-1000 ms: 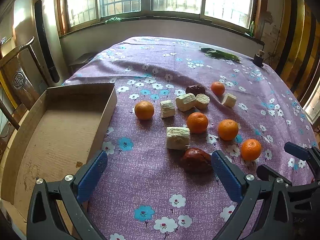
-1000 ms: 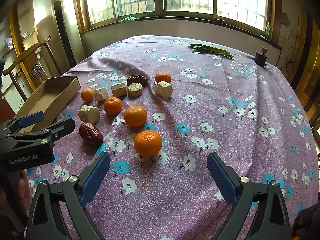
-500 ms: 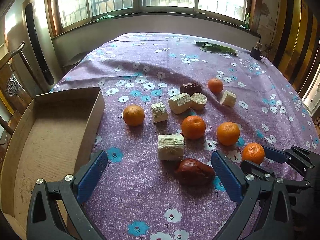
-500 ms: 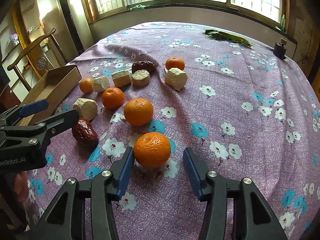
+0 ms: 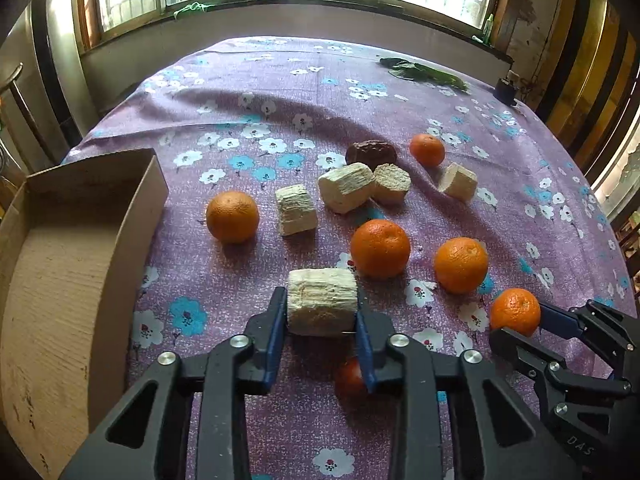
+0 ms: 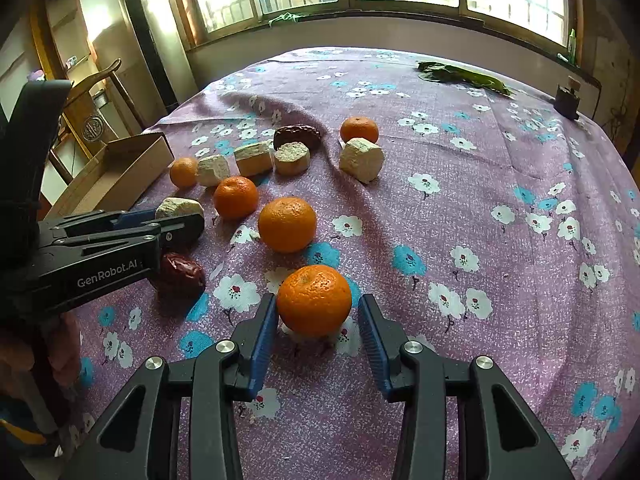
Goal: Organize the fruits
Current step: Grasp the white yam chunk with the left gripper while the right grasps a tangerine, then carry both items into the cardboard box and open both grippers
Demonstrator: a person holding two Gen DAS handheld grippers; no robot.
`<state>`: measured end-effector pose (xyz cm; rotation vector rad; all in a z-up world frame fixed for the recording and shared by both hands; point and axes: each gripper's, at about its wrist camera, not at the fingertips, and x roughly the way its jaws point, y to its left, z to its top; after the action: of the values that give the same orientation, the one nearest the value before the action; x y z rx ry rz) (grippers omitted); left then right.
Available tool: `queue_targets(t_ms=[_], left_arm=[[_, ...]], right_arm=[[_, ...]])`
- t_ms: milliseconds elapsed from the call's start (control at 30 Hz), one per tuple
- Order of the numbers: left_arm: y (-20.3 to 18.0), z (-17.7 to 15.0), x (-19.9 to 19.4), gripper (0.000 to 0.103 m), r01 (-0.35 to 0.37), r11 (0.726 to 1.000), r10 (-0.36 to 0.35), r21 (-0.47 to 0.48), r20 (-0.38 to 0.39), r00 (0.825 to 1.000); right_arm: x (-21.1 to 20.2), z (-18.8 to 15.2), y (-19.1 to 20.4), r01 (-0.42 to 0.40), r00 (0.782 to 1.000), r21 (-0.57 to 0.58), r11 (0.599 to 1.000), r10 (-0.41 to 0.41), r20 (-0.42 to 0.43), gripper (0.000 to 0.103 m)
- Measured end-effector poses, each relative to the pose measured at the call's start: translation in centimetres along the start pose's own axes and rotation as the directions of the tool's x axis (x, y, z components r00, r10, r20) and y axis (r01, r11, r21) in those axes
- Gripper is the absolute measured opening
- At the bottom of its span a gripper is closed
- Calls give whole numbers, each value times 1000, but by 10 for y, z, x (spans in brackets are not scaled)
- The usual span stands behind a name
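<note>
Left wrist view is showing a pale block [image 5: 322, 300], cream-coloured, fibrous and rough, lying on its side on the flowered purple tablecloth [image 5: 280, 92]. It is sitting squarely between the blue pads of the left gripper [image 5: 320, 305], whose jaws are closing and pressing on both of its ends. A dark red date [image 5: 347, 376] is lying just near of the block, half hiding behind the right-hand finger.

Right wrist view is showing a bright, dimpled orange [image 6: 314, 300] resting on the cloth between the pads of the right gripper [image 6: 318, 305]. Those jaws are closing too. The left-hand pad is meeting the fruit's side, while a thin gap is showing at the right-hand pad, so nothing is being pinched there.

Farther out, four more oranges and four more pale blocks are lying scattered toward the far side, apart from the grippers. A second date [image 5: 370, 152] is peeking out behind two of the blocks. An open cardboard box [image 5: 132, 208] is standing at the left, its near end running out of frame. Green leaves [image 5: 424, 72] are lying at the far edge. A small dark thing [image 5: 505, 90] beside them is appearing too small to make out.
</note>
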<state>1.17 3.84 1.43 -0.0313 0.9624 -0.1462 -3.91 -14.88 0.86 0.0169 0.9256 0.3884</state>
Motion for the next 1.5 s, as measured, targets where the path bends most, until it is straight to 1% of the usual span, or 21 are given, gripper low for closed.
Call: queue_targets(t_ms=[67, 200, 400, 567, 700, 833, 1033, 1133, 1367, 1500], left_arm=[[0, -1, -3, 29, -23, 1000, 23, 6, 13, 1000], [3, -5, -13, 29, -19, 1000, 19, 3, 23, 1000], [6, -8, -38, 29, -32, 999, 31, 5, 55, 998], [14, -9, -59, 29, -49, 999, 49, 5, 80, 996], [27, -8, -76, 29, -89, 996, 88, -3, 104, 991], [48, -7, -89, 29, -131, 991, 133, -23, 121, 984], [81, -6, -99, 29, -176, 983, 182, -56, 122, 976], [96, -4, -101, 29, -201, 978, 207, -62, 125, 970], [131, 0, -99, 29, -228, 967, 239, -111, 105, 965], [151, 2, -87, 29, -232, 963, 242, -137, 65, 968]], right_arm=[[-1, 0, 0, -2, 1000, 2, 1000, 2, -2, 40], [-3, 0, 2, 1, 1000, -2, 1000, -1, -5, 39], [-16, 1, 5, -6, 1000, 8, 1000, 6, 24, 39], [-29, 8, 21, -26, 998, -21, 999, 27, 50, 39], [-34, 16, 40, -65, 995, -51, 997, 68, 66, 39], [-34, 26, 65, -98, 992, -97, 990, 105, 73, 39], [-27, 40, 104, -140, 986, -169, 976, 152, 62, 40], [-21, 47, 121, -148, 985, -195, 970, 162, 57, 40], [2, 61, 156, -204, 977, -238, 950, 214, 15, 40], [18, 71, 181, -237, 970, -268, 934, 242, -16, 40]])
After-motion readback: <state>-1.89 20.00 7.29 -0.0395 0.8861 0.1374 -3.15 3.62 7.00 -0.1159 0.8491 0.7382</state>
